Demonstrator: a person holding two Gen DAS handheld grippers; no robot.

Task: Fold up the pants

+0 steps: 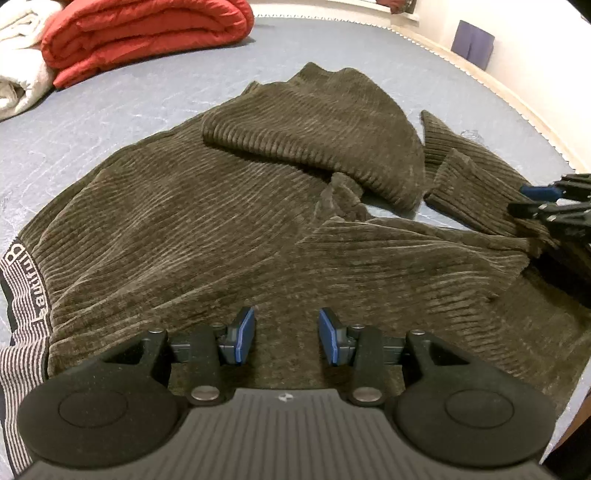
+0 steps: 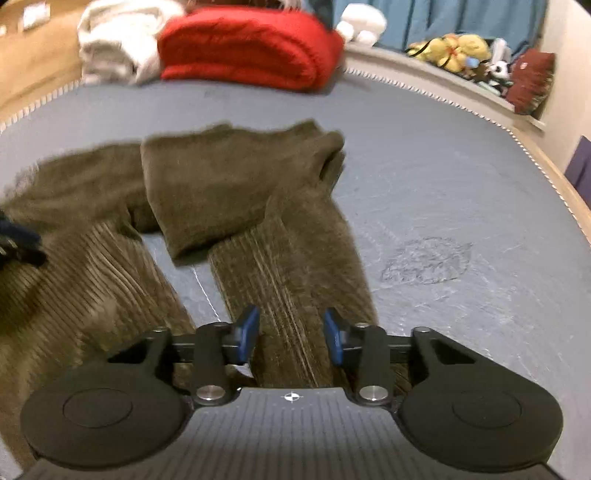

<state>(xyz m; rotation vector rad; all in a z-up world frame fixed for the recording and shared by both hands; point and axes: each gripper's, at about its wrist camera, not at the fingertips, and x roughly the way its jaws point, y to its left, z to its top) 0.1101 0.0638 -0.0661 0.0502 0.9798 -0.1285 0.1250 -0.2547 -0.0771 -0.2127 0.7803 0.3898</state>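
Grey-blue mattress (image 2: 461, 177), red quilt (image 2: 251, 51), pants (image 1: 184, 221)

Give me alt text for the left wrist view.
Open left gripper hovers over rumpled olive corduroy pants spread on a grey bed, one leg folded back. Right gripper enters at right; a red blanket lies behind.

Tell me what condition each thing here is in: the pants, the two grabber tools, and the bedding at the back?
Pants: spread on the grey mattress, rumpled, one leg end doubled back, not yet folded.
Left gripper: open, above the pants, holding nothing.
Right gripper: open, over a pant leg, holding nothing.
Red blanket: folded.
White blanket: loosely bundled.
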